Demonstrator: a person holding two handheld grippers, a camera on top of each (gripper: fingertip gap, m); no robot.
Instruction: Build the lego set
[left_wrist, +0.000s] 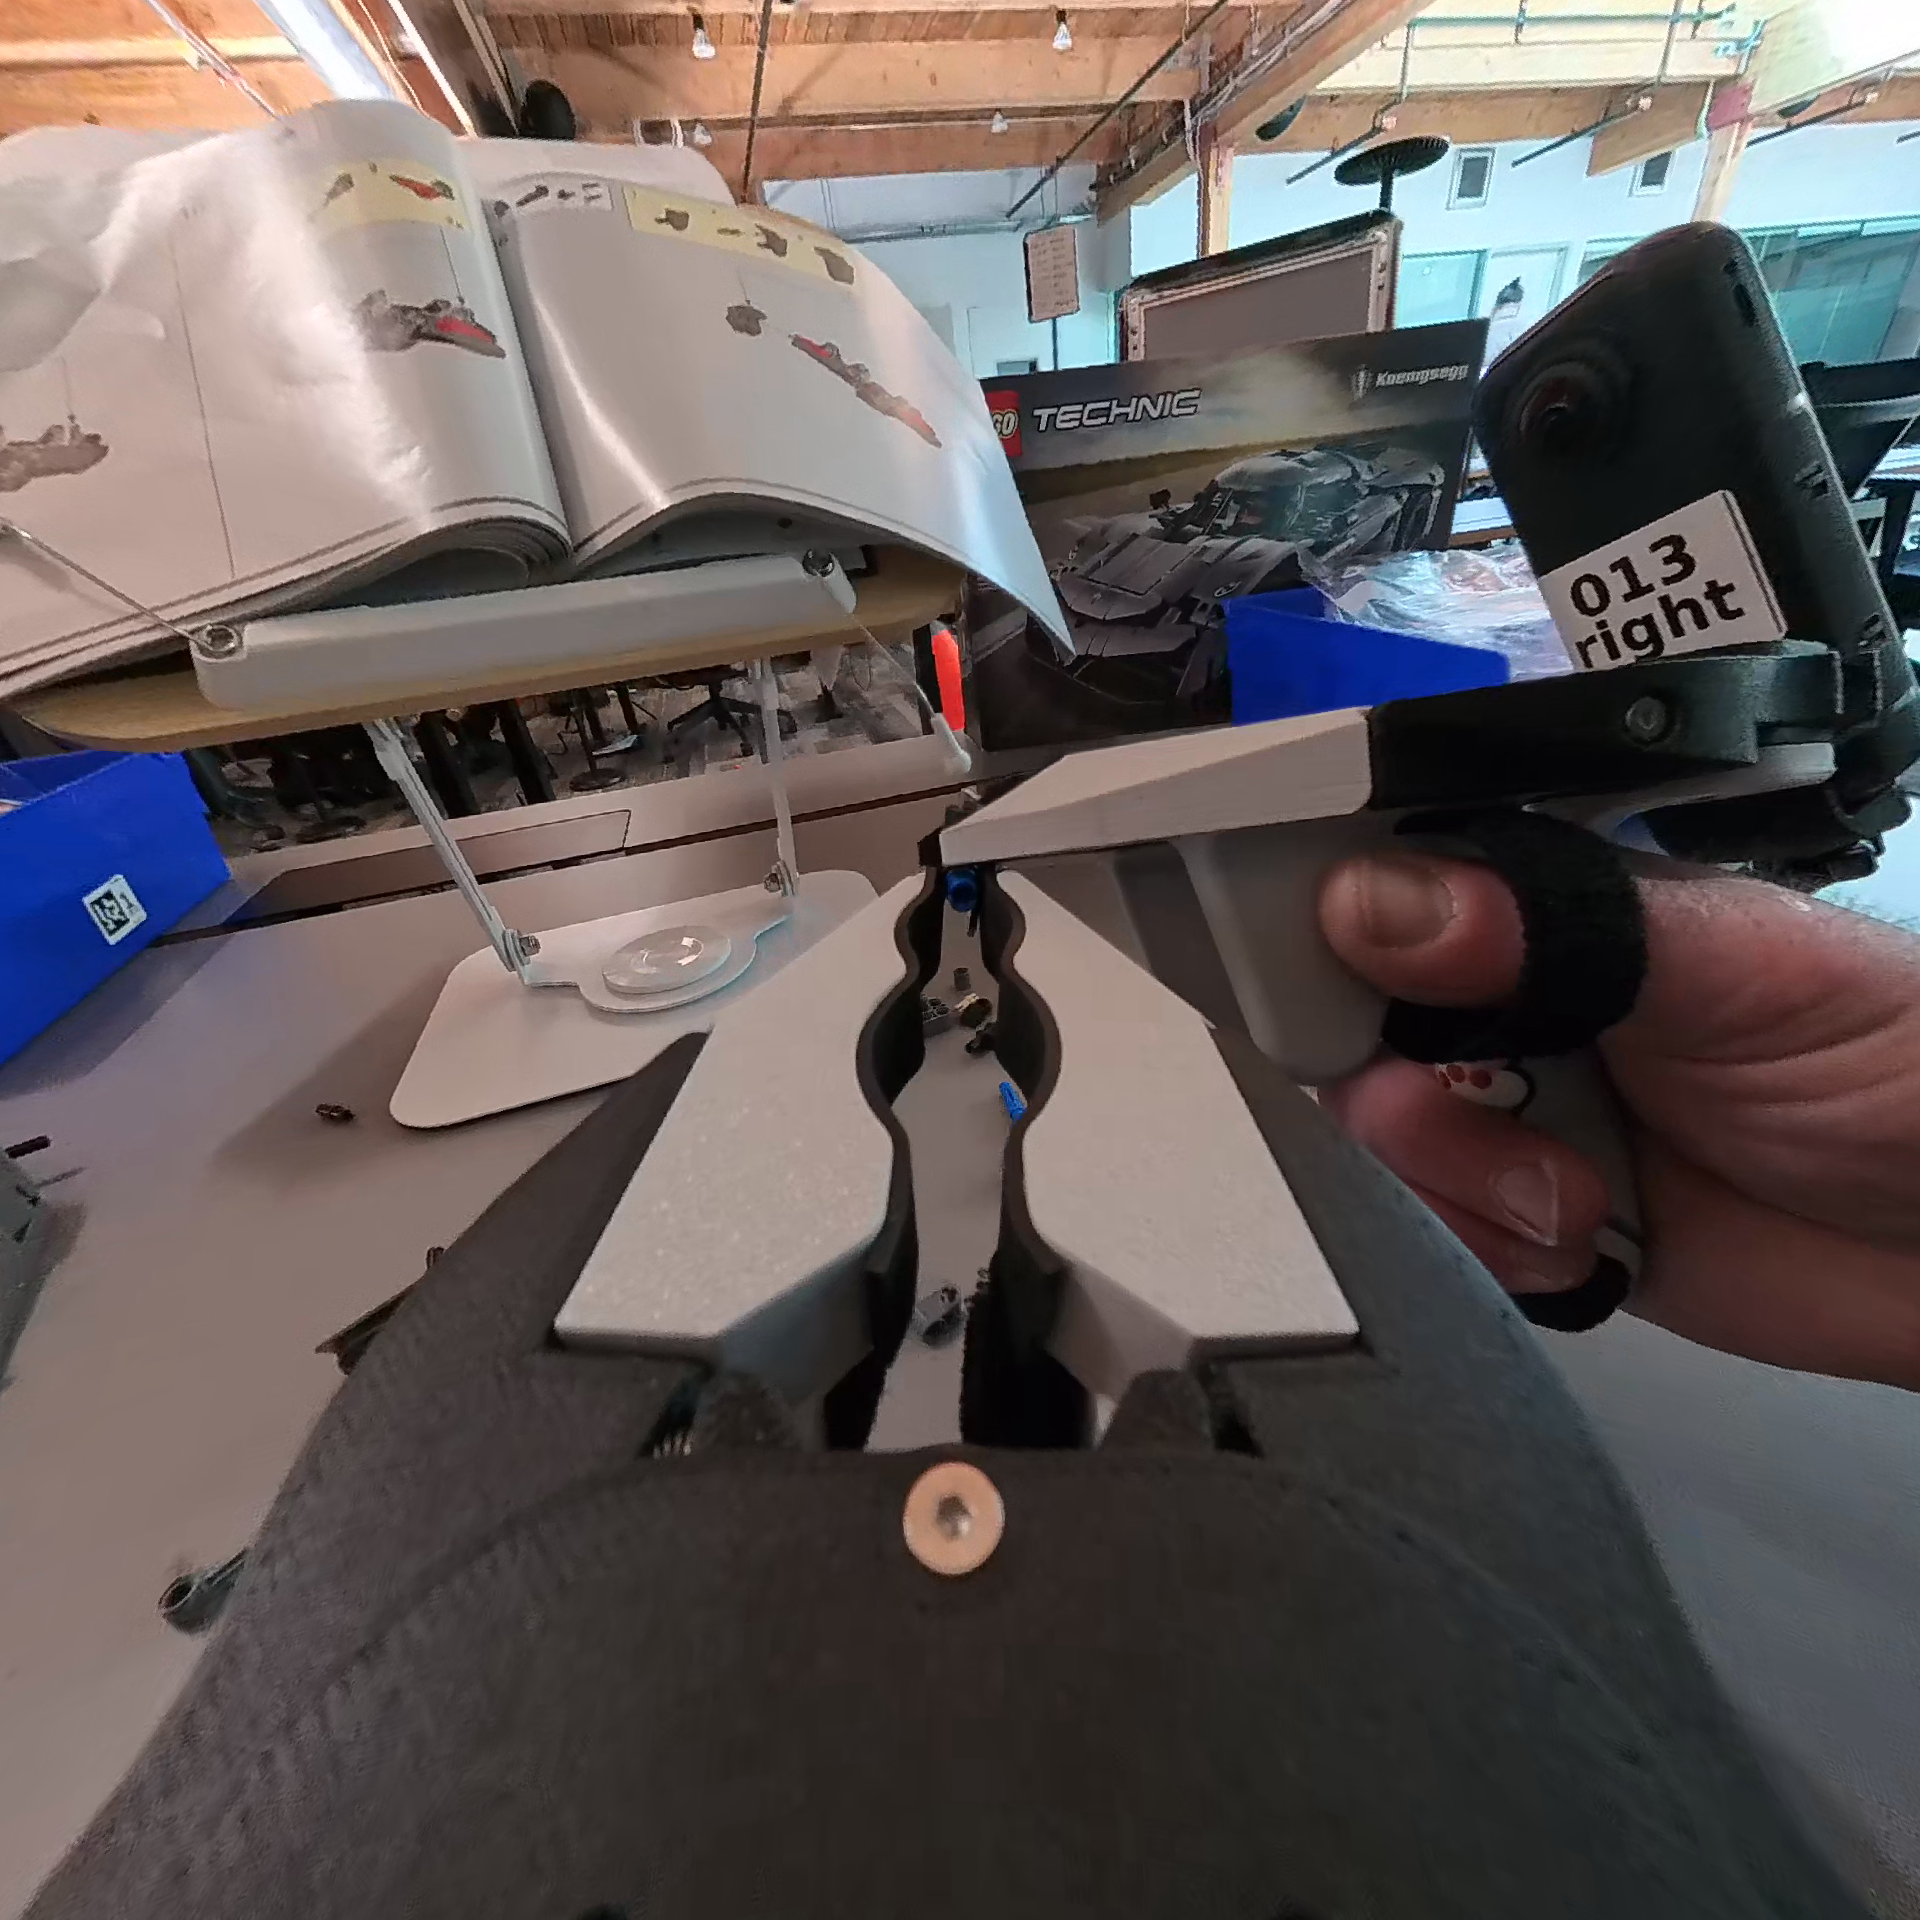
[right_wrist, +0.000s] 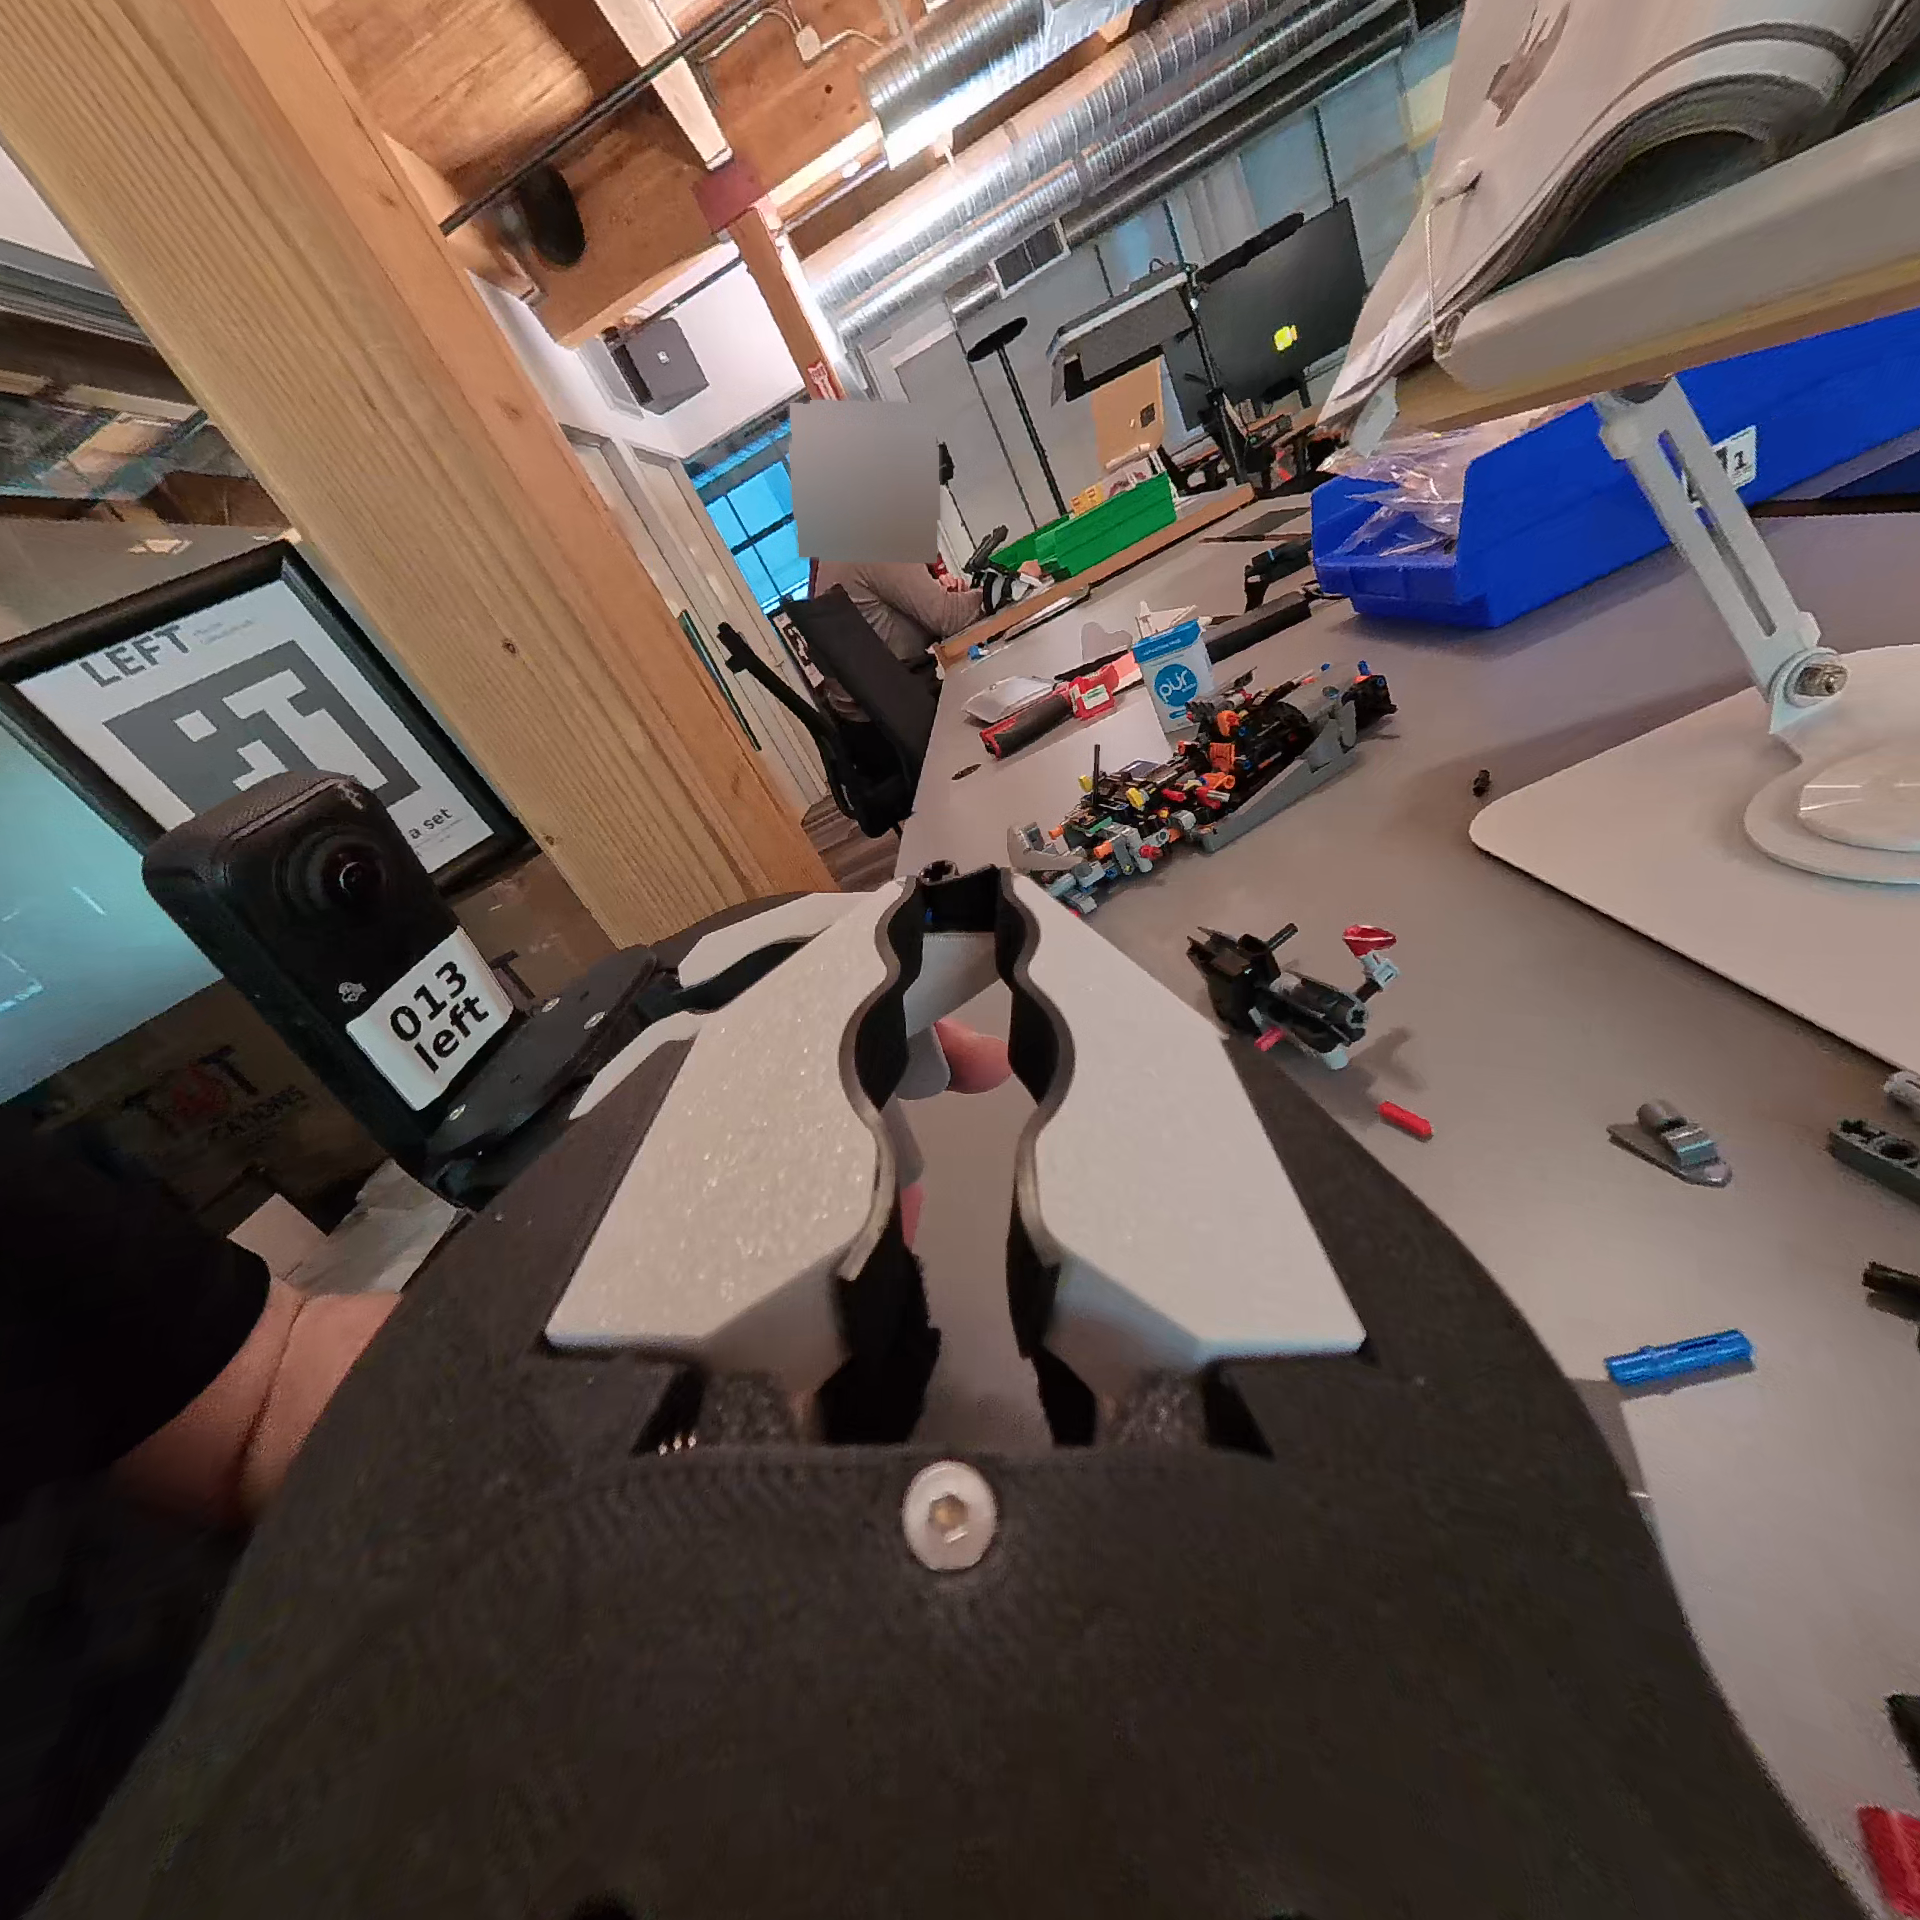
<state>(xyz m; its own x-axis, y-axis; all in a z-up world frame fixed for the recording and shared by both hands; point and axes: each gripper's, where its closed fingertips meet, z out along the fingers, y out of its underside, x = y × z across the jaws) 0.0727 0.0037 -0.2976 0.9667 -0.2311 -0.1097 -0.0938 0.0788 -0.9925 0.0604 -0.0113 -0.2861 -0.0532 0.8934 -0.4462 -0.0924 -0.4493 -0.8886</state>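
Grey plastic on both claws, with black pads inside. Left claw shut tight on a little blue peg - pinched right at the tips, up in the air, in front of the book stand and a bit to its right. Right claw pressed together too, on a small black bit with a round hole. Pointed in sideways from the right of the book stand, held by a hand with a black strap round one finger. Tip to tip with the left claw, black bit right over the blue peg - touching or just apart, too small to tell.

Up on the book stand, a big open book with pictures of the build. Behind the book stand and to its right, the dark box of the set, standing up, with a blue bin beside it. Left of the book stand, a second blue bin.

On the grey table, left of the book stand's flat white foot, a half-built car full of many colours. In front of that foot, a small black and red clump. Near the clump, loose on the table in front of the book stand: a red peg, a grey bit and a long blue peg.
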